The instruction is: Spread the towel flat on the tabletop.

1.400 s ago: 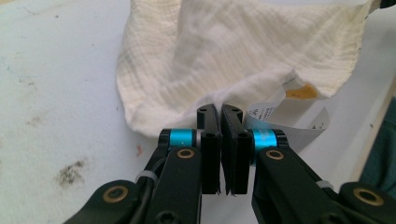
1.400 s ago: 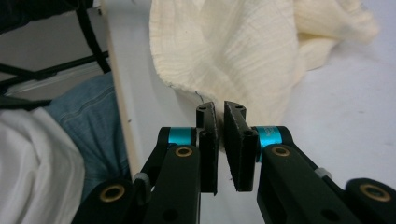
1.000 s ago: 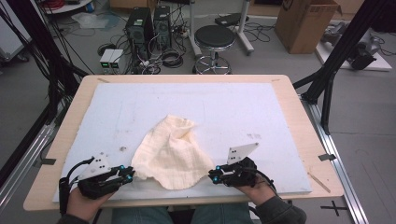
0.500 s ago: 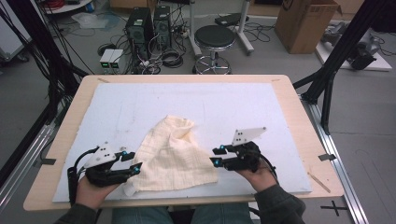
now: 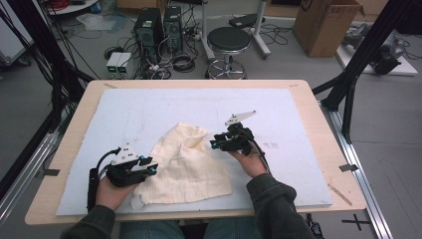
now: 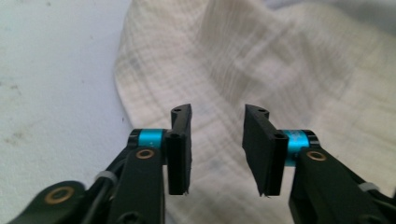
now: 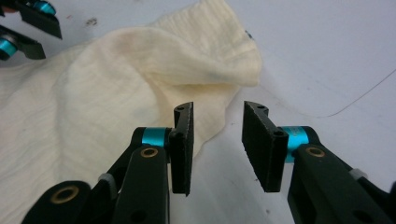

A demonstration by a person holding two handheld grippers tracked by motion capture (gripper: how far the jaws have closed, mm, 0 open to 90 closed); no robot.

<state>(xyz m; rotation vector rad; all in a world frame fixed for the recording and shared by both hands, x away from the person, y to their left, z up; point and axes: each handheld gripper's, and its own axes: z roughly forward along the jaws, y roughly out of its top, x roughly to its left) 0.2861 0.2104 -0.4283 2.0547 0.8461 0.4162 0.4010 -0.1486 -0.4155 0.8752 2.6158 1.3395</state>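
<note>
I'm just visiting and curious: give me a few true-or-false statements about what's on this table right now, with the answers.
1. A cream cloth lies rumpled on the white mat. True.
2. The left hand-held gripper has its jaws clamped on the cloth. False: the jaws stand apart above the cloth, with nothing pinched between them.
3. The right hand-held gripper points toward a raised fold of the cloth. True.
4. The cloth is folded into a neat square. False: it is loose and uneven, with one bunched-up corner.
5. A round black stool stands on the floor beyond the table. True.
</note>
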